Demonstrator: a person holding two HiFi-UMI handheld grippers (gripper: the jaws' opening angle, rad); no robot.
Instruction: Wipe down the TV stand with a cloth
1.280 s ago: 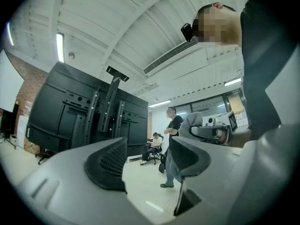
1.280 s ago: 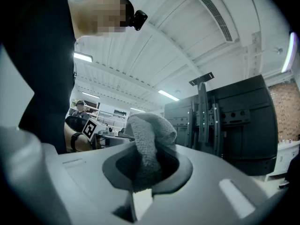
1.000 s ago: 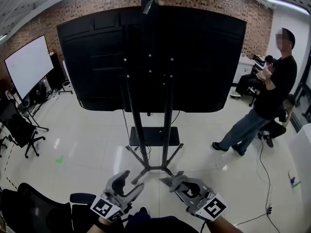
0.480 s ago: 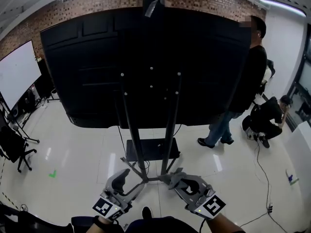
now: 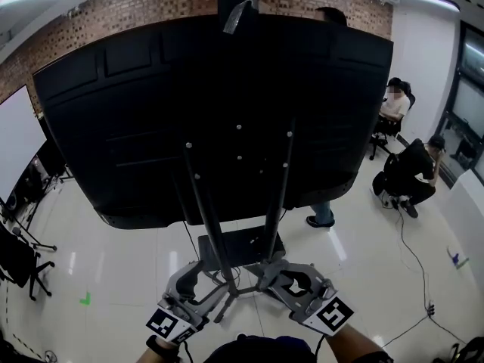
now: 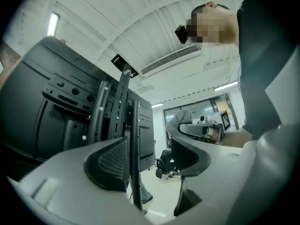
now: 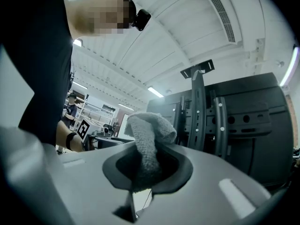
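While right gripper [image 7: 147, 165] pinches grey cloth [image 7: 149, 132] (left gripper [image 6: 150, 158] gapes empty), cloth may slip rubbing centre-frame TV stand [image 5: 206, 210].

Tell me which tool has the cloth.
The right tool: a grey cloth is clamped between its jaws. The left tool has its jaws apart, with no cloth in them.

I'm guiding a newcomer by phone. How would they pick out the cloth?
Start at the big black TV, seen from behind on its stand. Below it, near the stand's foot, the right tongs pinch the cloth: a grey, fuzzy wad, the only soft thing among black metal and smooth grey plastic.
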